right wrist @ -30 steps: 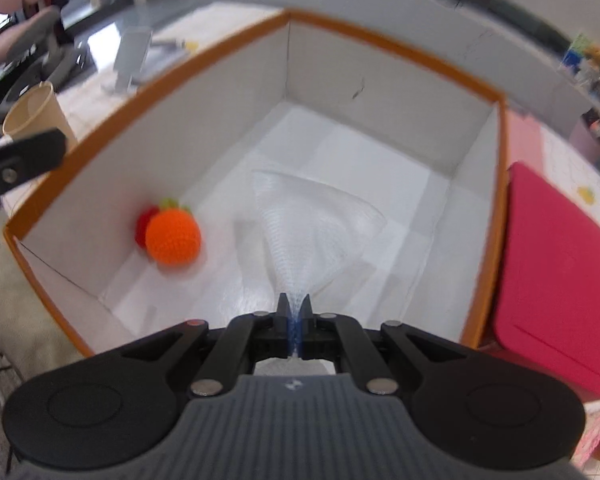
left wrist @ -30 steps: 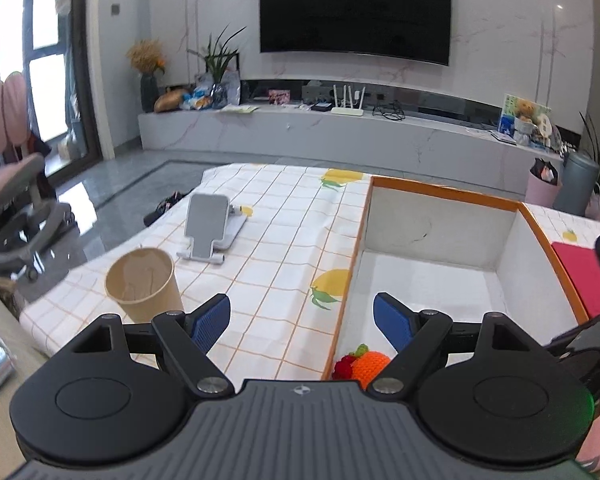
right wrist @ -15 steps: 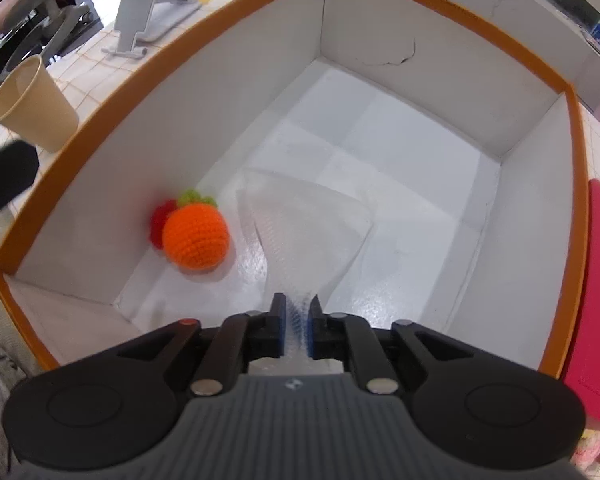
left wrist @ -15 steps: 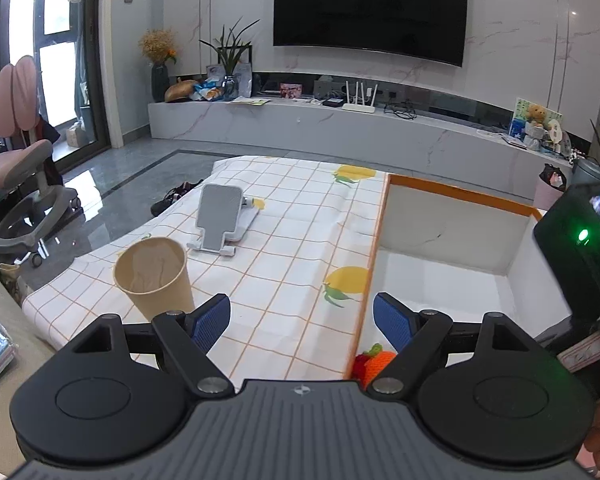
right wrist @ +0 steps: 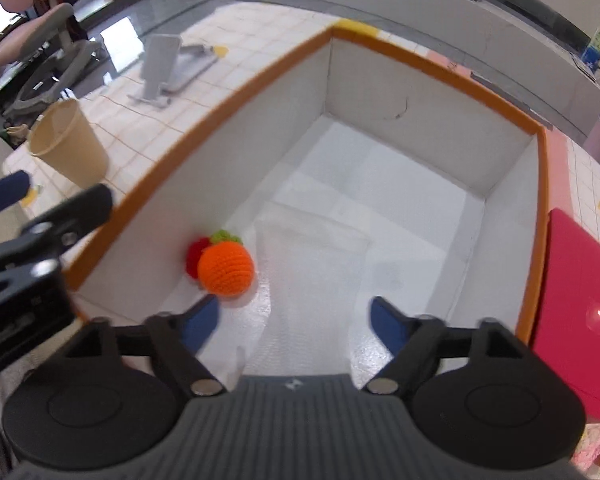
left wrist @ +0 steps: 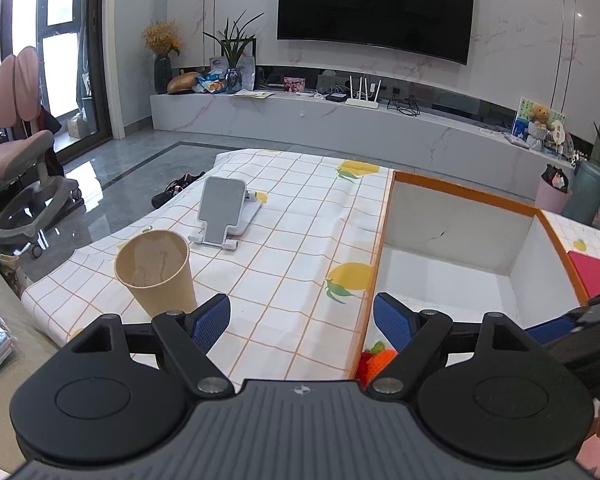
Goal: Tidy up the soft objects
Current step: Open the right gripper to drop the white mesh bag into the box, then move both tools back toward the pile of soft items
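Right gripper (right wrist: 294,322): low centre of the right wrist frame, over the near end of the box. Its jaws have just been opening and I now have them wide, with nothing pressed between the pads.
Wrap (right wrist: 312,276): the clear bubble sheet lies on the box floor, centre of the frame, one end running under my jaws. I judge it released and lying loose.
Fruit (right wrist: 225,266): orange knitted ball with a red one behind it, left of centre, against the left wall and just beside the wrap.
Box (right wrist: 412,62): orange rim, white inside, filling the middle of the frame.
Left gripper (left wrist: 302,322): bottom centre of its own frame, jaws wide and empty, hanging over the box's near left rim and the checked cloth.
Step in hand: clearing out after the drop. I would lift straight up with the jaws apart so a pad does not drag the wrap, and stay off the fruit.
Cup (left wrist: 156,270): left of centre on the cloth, near my left finger; I would swing wide of it.
Stand (left wrist: 225,216): farther back, upper middle.
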### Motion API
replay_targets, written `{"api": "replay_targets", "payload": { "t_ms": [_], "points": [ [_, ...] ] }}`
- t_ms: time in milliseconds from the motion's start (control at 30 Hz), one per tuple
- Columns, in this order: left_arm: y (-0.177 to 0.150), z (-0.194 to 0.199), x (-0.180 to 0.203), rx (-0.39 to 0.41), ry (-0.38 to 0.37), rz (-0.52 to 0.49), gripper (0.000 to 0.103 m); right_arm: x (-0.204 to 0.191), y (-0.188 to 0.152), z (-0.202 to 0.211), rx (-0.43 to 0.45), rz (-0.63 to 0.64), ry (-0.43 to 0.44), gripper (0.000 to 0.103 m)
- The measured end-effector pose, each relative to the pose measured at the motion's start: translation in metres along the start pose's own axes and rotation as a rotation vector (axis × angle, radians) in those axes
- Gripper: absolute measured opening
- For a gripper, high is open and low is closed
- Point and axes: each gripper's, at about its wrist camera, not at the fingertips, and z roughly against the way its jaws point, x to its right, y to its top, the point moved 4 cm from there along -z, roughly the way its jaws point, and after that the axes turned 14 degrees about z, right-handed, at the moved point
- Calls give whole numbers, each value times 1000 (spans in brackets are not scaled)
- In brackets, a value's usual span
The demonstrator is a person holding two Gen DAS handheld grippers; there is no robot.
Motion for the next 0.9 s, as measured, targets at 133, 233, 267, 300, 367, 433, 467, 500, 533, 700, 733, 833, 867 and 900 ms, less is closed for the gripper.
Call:
{"api": "replay_targets", "payload": {
  "t_ms": [133, 233, 267, 300, 367, 433, 467, 500, 533, 700, 733, 833, 867, 900],
  "points": [
    [3, 10, 3, 19, -21, 22, 95, 0, -4, 28, 67, -19, -31, 94],
    [4, 22, 9, 39, -44, 7, 95, -1, -13, 55, 126, -14, -43, 94],
    [4, 25, 12, 49, -49, -2, 95, 1, -18, 63, 138, -20, -47, 94],
    [4, 29, 16, 58, -57, -12, 95, 2, -23, 73, 153, -27, -54, 94],
    [4, 34, 25, 45, -82, -13, 95, 6, -34, 92, 184, -33, -75, 96],
    [0, 37, 37, 7, -115, -2, 95, 13, -50, 109, 207, -38, -116, 97],
    [-3, 39, 43, -2, -138, 3, 95, 17, -58, 117, 209, -43, -139, 97],
    [-7, 43, 50, -5, -162, -1, 95, 22, -67, 124, 211, -56, -161, 97],
    [-10, 46, 58, -7, -181, -17, 95, 27, -77, 131, 216, -80, -181, 97],
    [-34, 64, 99, -7, -245, -136, 95, 50, -136, 159, 211, -207, -230, 97],
    [-41, 66, 108, -18, -258, -156, 95, 53, -149, 163, 202, -215, -241, 97],
    [-68, 70, 132, -56, -301, -212, 95, 62, -182, 170, 170, -225, -286, 97],
    [-77, 72, 140, -69, -312, -231, 95, 64, -194, 172, 165, -243, -306, 97],
    [-88, 74, 149, -81, -324, -258, 95, 69, -208, 174, 160, -269, -319, 97]
  ]
}}
